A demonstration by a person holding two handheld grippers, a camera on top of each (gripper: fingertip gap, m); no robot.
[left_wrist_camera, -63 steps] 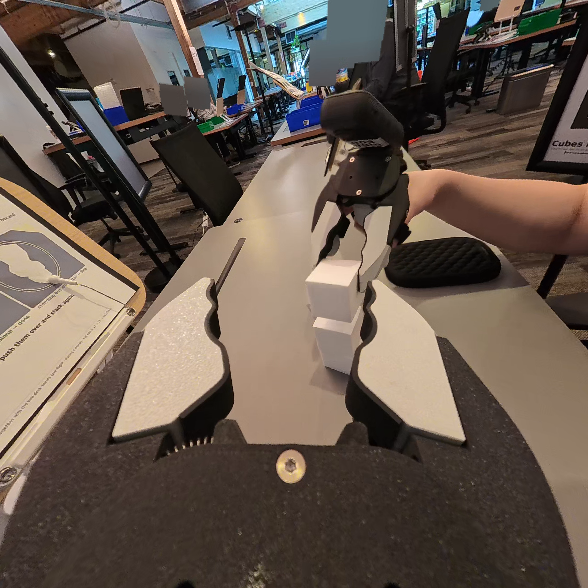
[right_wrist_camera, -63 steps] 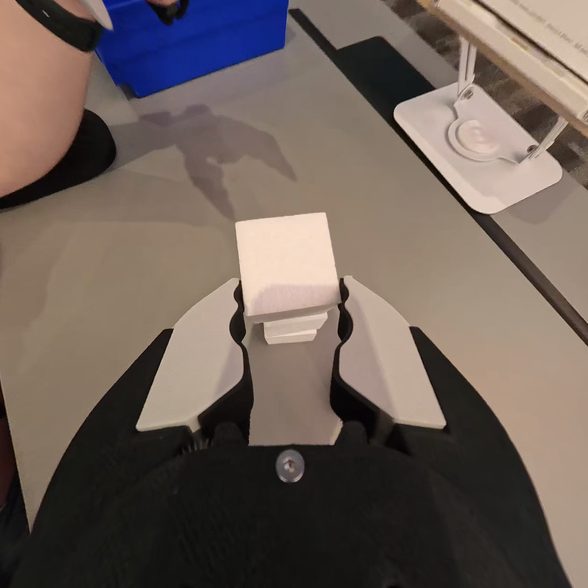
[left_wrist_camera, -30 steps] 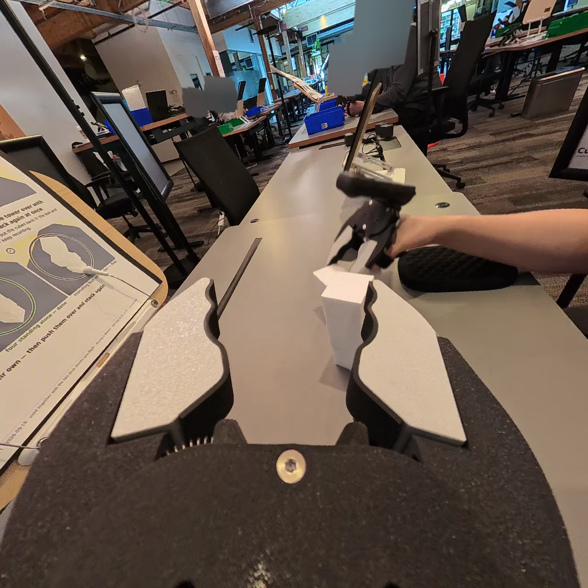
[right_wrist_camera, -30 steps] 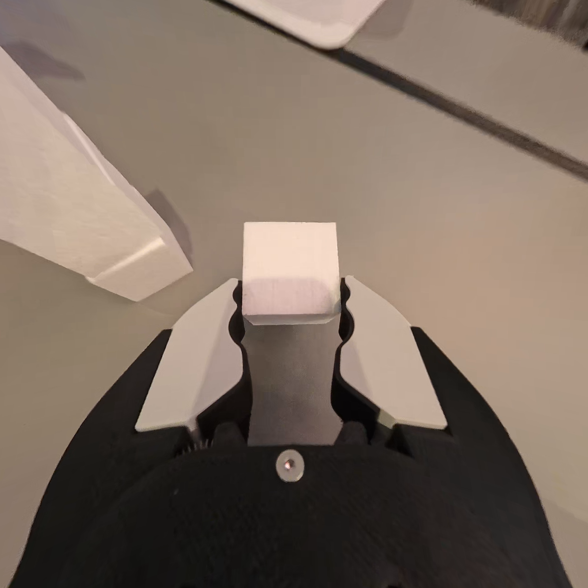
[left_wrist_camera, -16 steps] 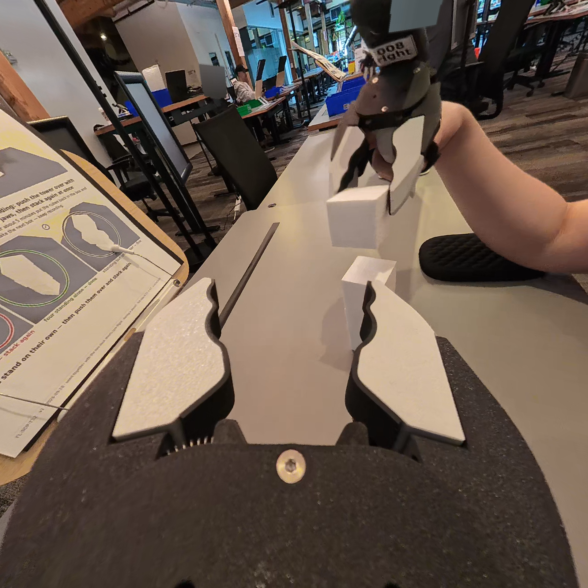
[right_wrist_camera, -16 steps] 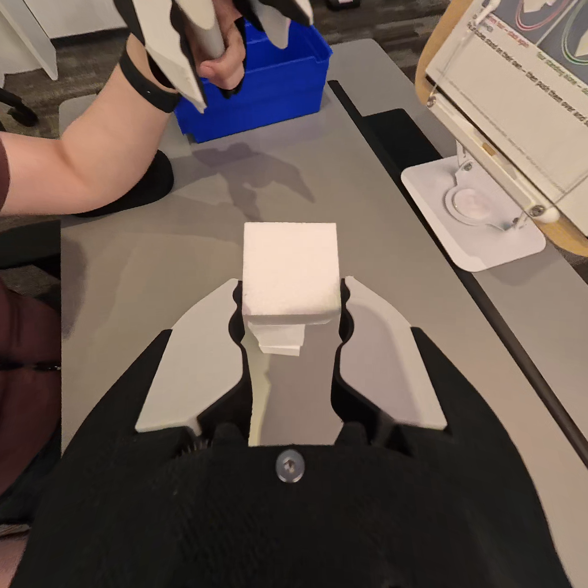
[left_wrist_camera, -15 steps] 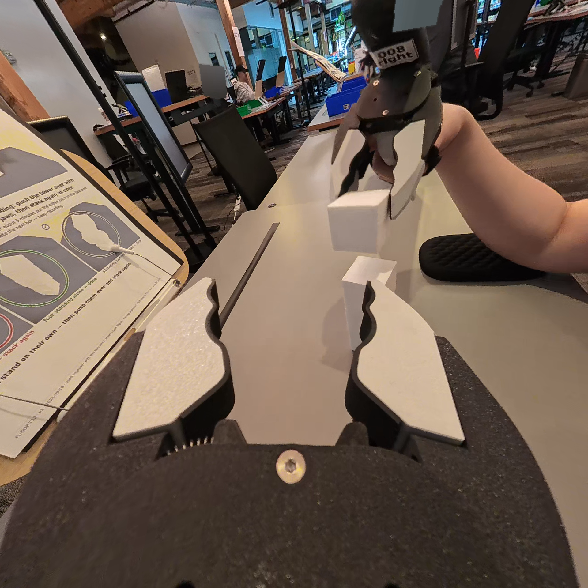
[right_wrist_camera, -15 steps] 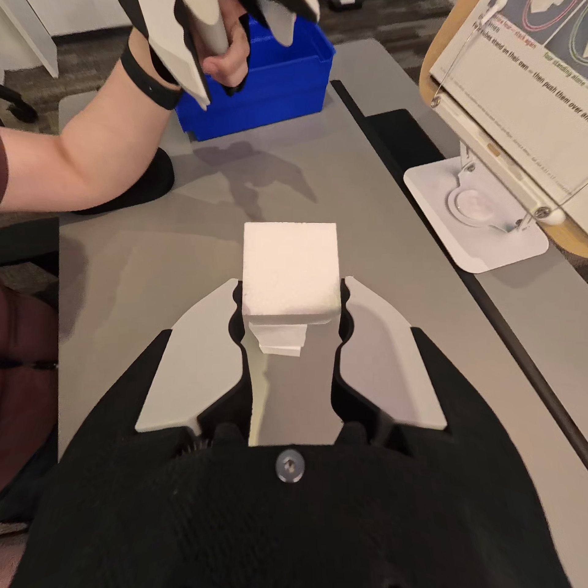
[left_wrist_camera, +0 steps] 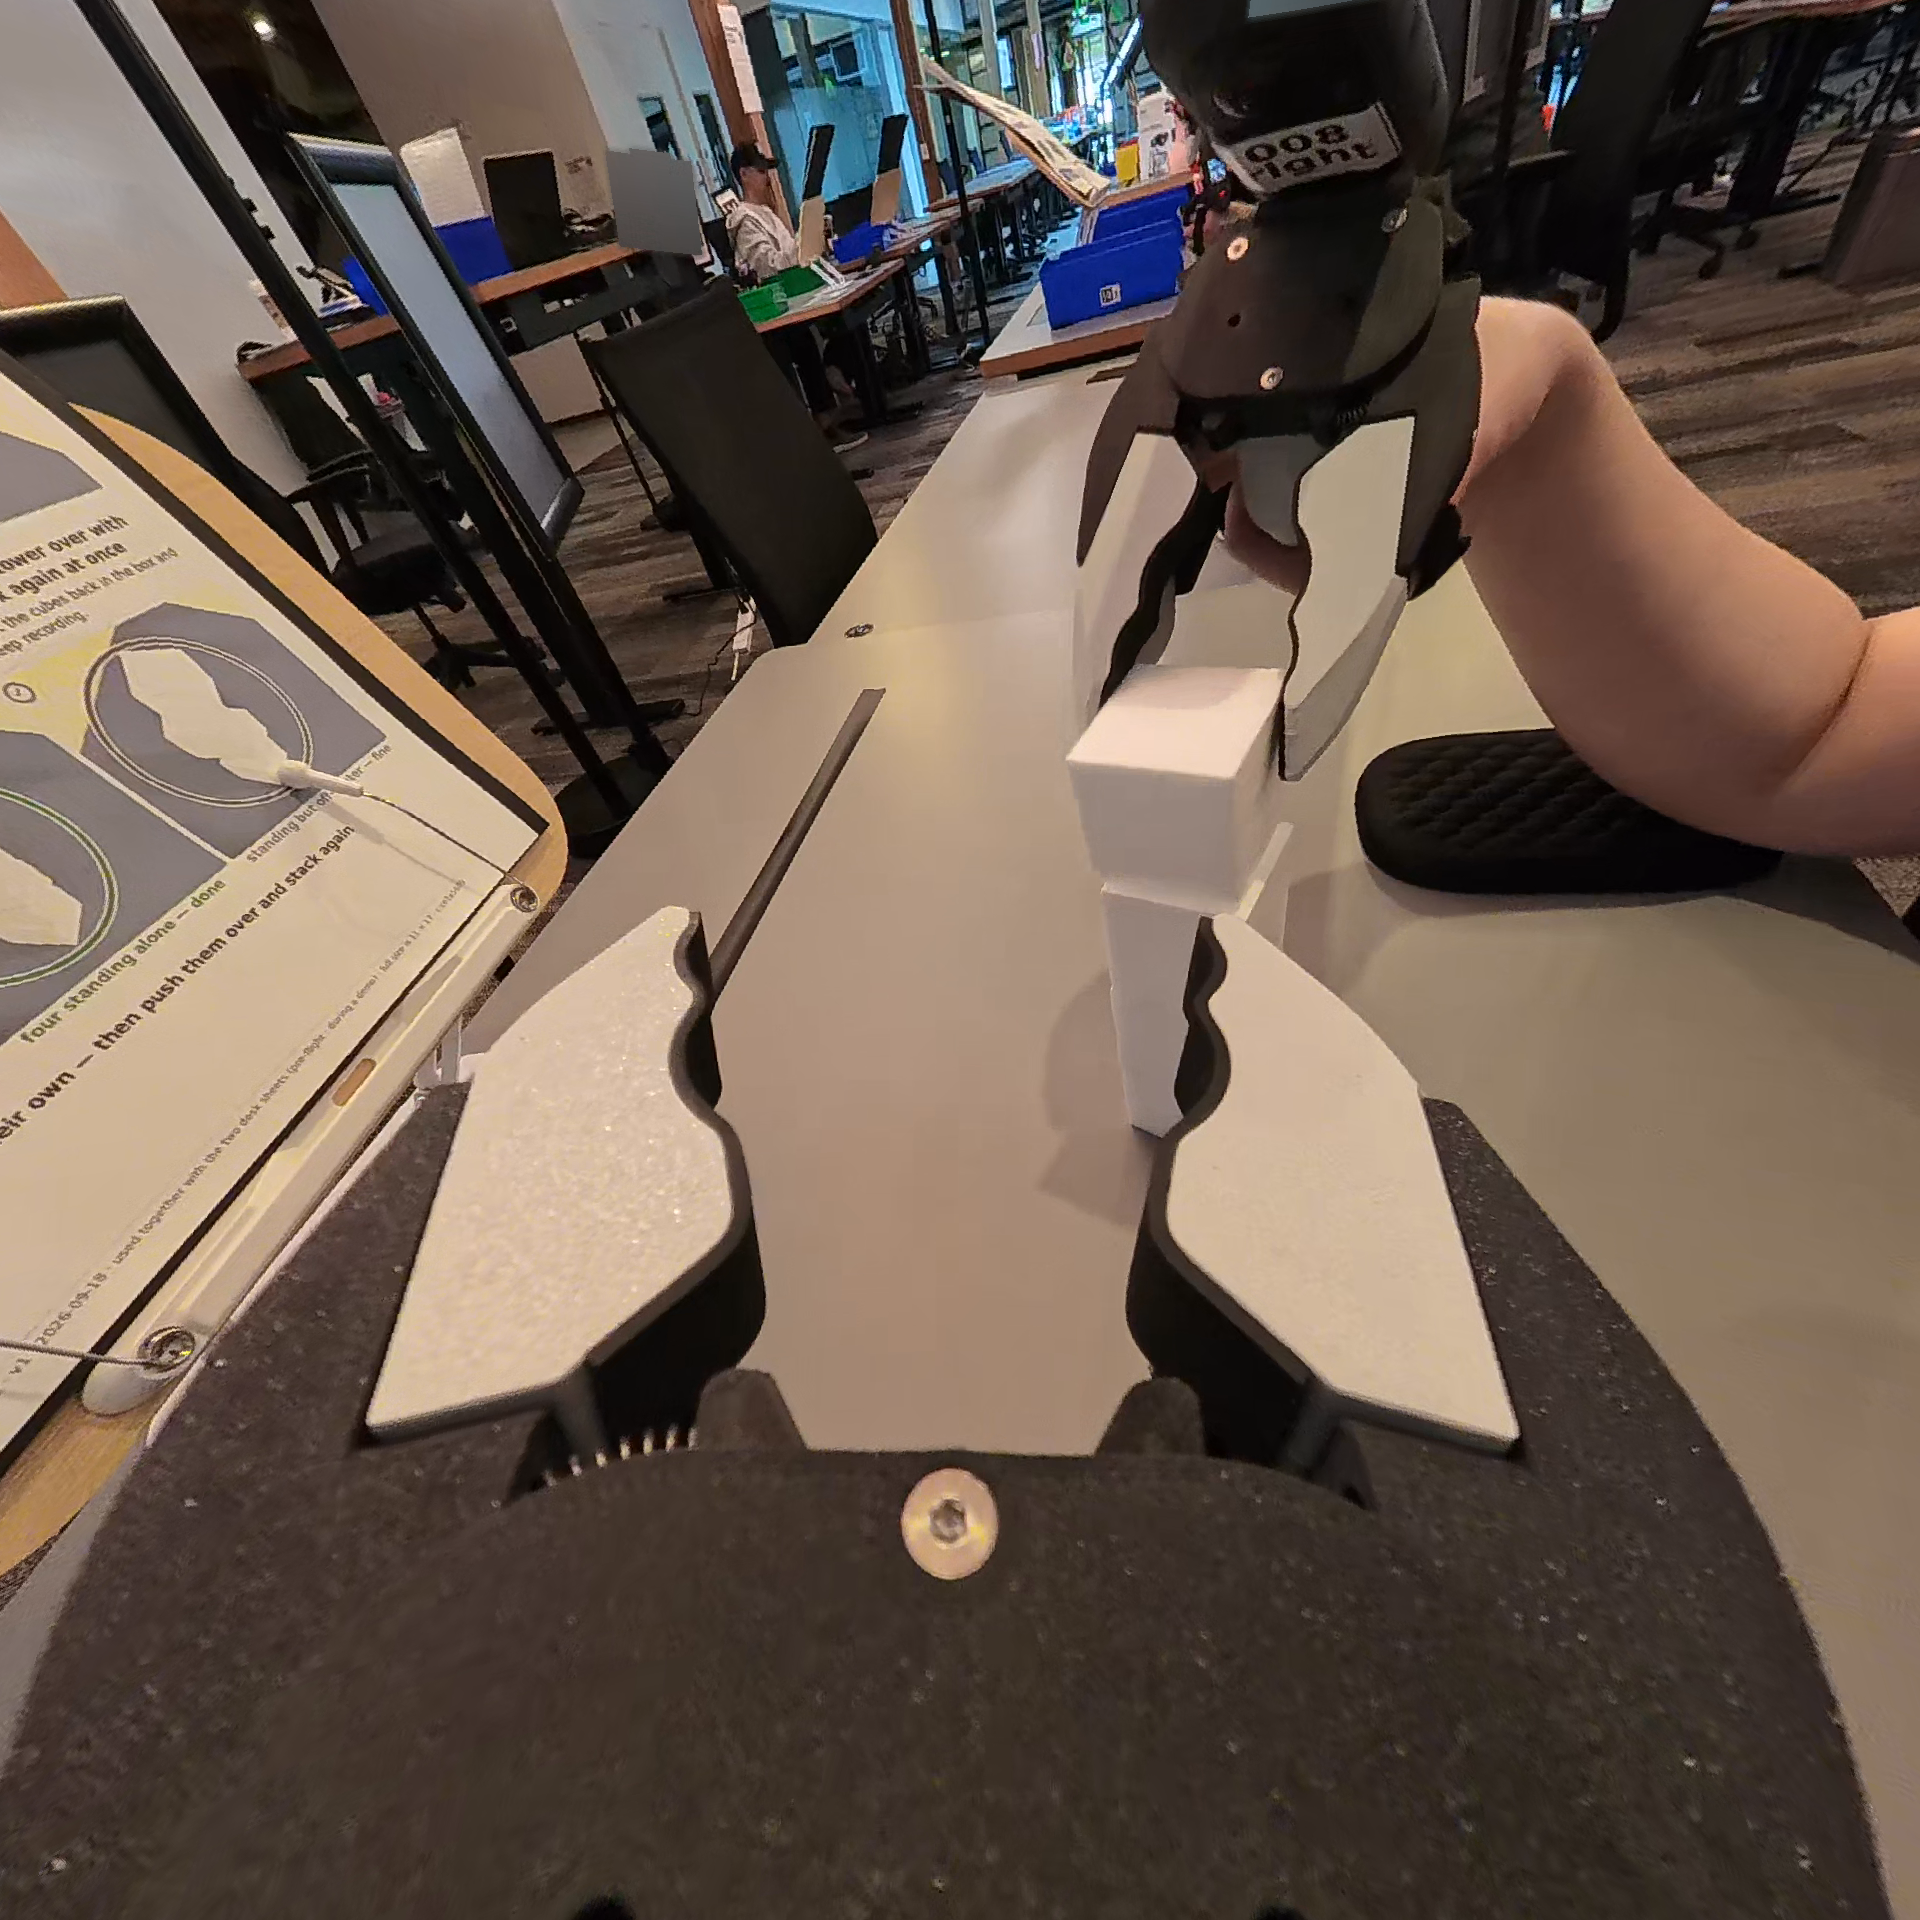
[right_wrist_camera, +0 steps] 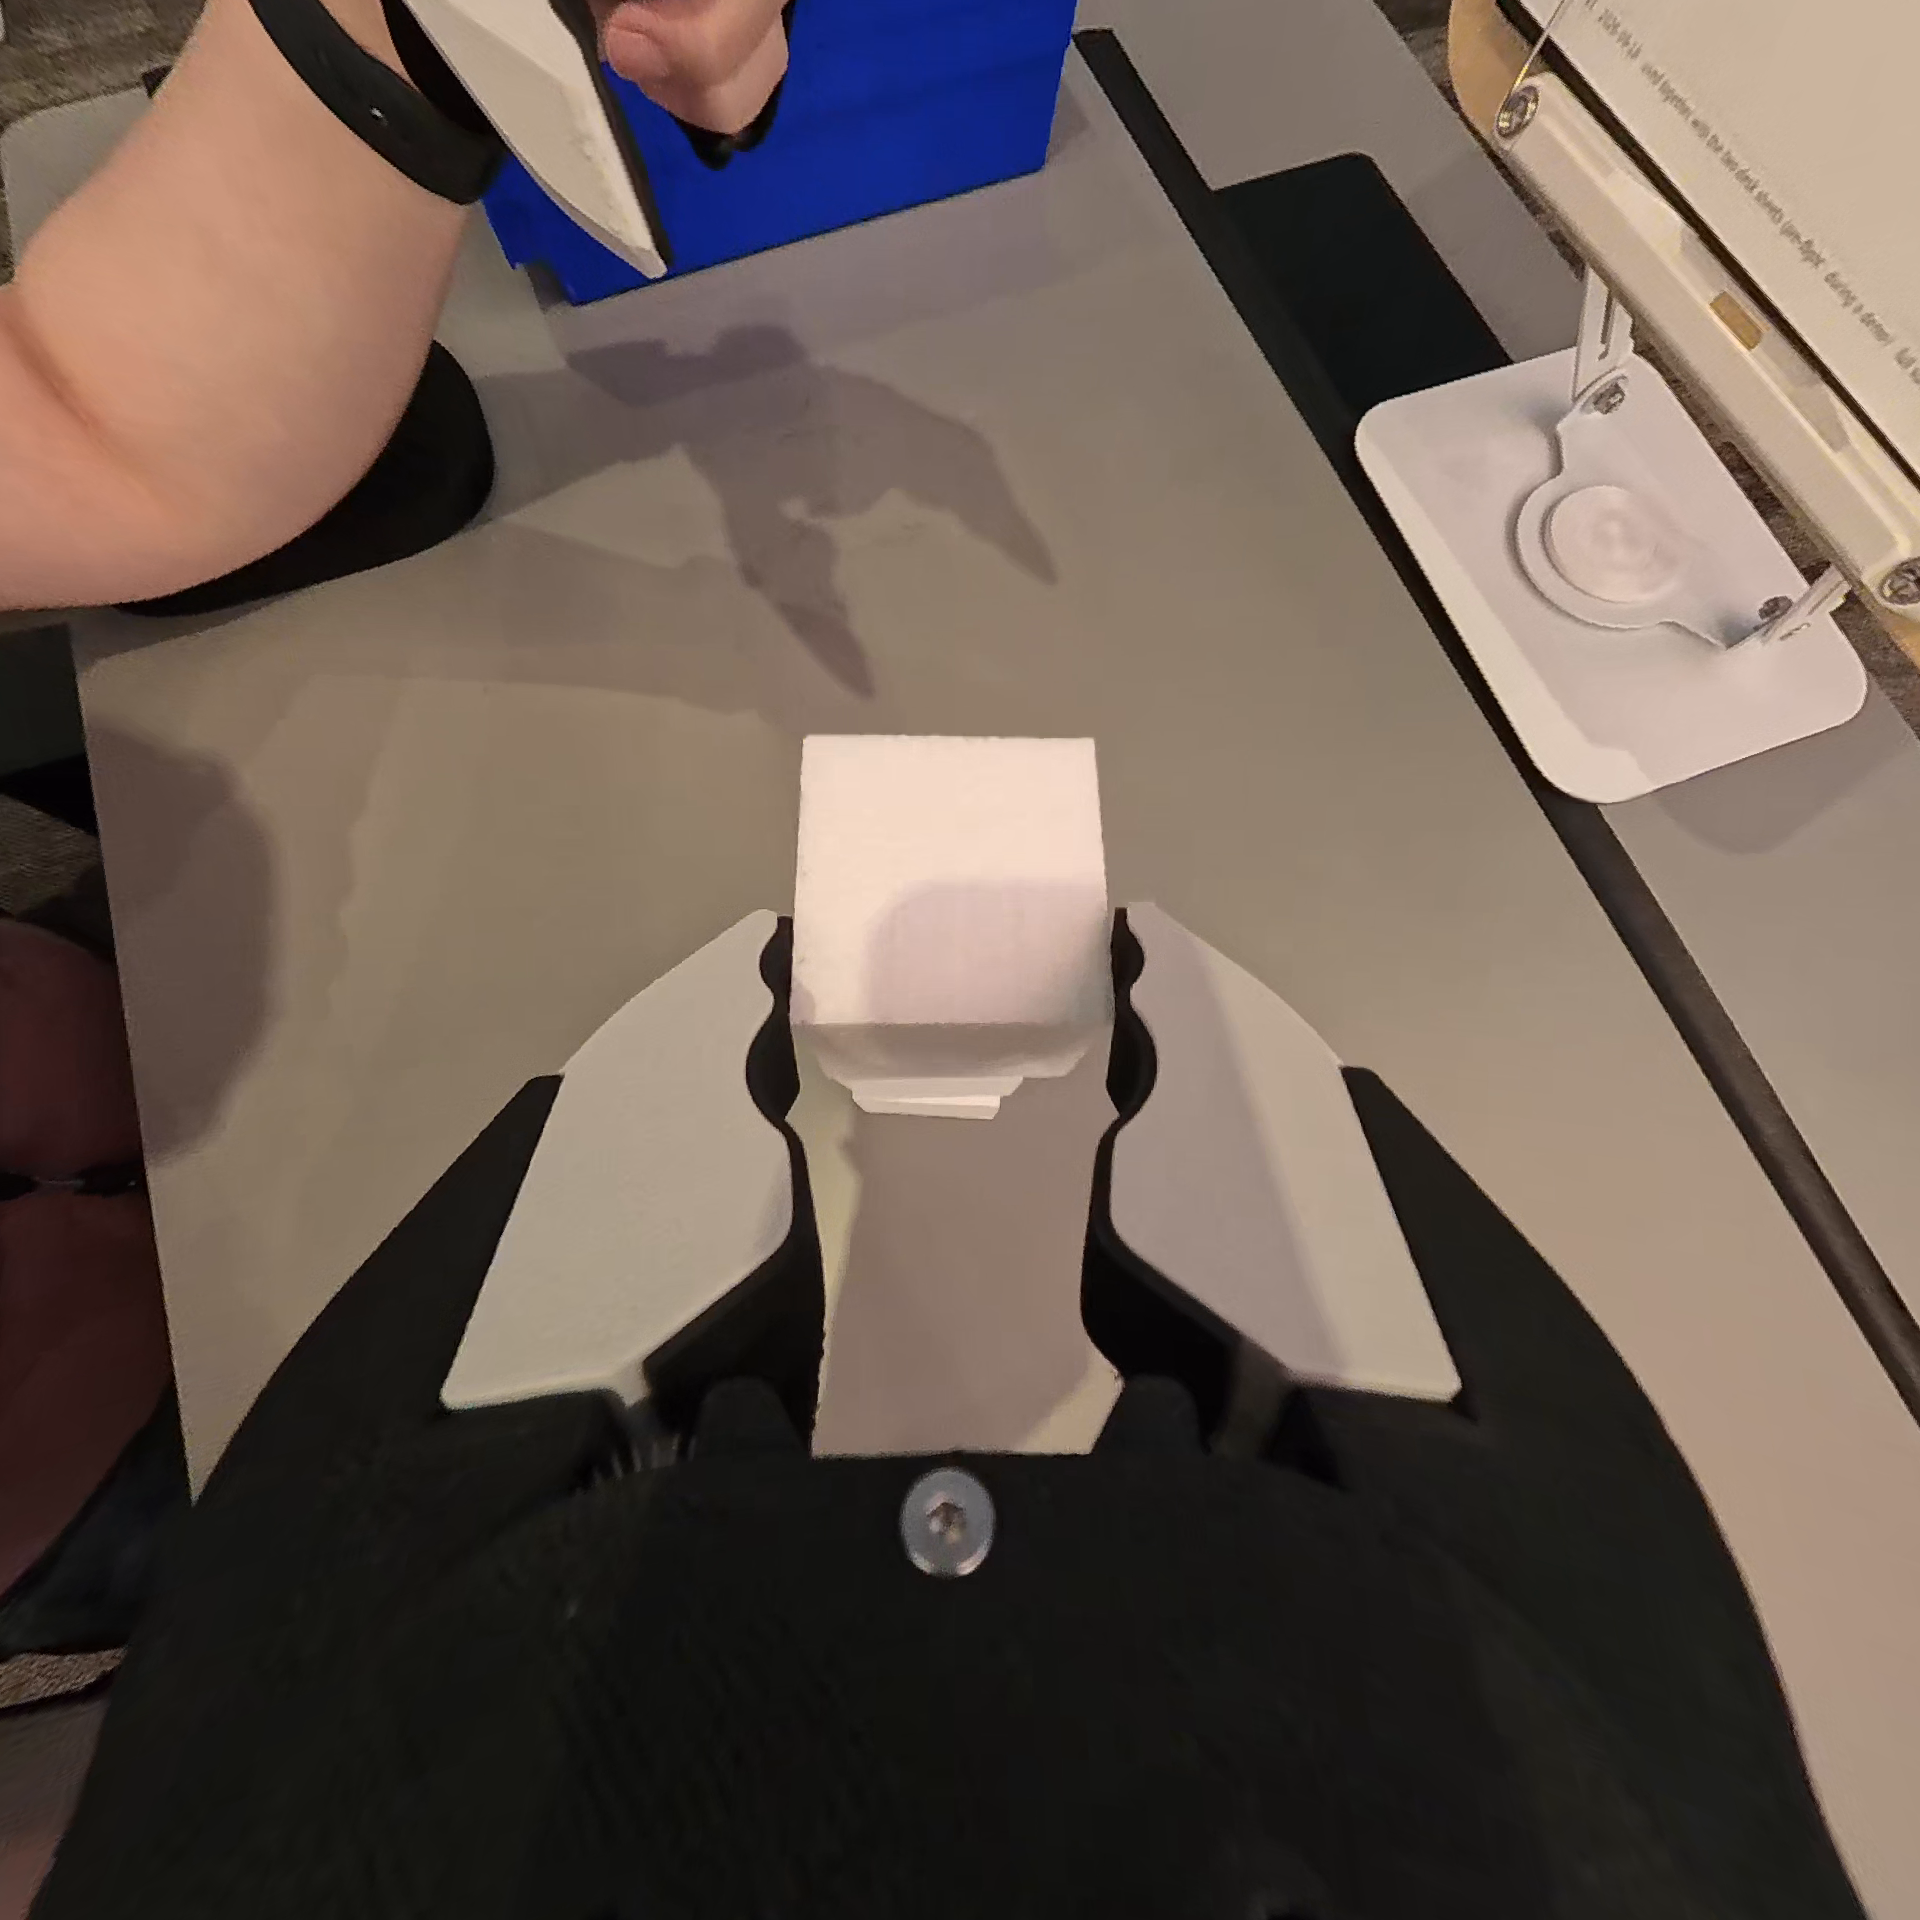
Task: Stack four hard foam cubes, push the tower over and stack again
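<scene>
Placing: I am setting a white hard foam cube (left_wrist_camera: pixel 1172 790) on the white foam tower (left_wrist_camera: pixel 1148 1023) on the grey desk (left_wrist_camera: pixel 914 1039).

Left wrist view, left tongs: my left gripper (left_wrist_camera: pixel 951 1029) is spread wide and empty, low over the desk; the tower stands just ahead of its right finger, whether touching I cannot tell.
Left wrist view, right tongs: my right gripper (left_wrist_camera: pixel 1195 717) comes down from above, clenched on the top cube, which looks seated on the tower, twisted a little off square.
Left wrist view, tower count: partly hidden behind my finger, so I cannot count the cubes below.

Right wrist view, grip: both fingers (right_wrist_camera: pixel 665 1174) press the cube's (right_wrist_camera: pixel 948 883) sides; a lower cube's edge (right_wrist_camera: pixel 925 1099) peeks out underneath.
Right wrist view, surroundings: blue plastic bin (right_wrist_camera: pixel 831 135) beyond, white stand base (right_wrist_camera: pixel 1610 582) to the right.

Step, my judgement: stacking, upper cube.
Next move calls for: easing my right fingers apart evenly, then lifting straight up without nudging the tower.
</scene>
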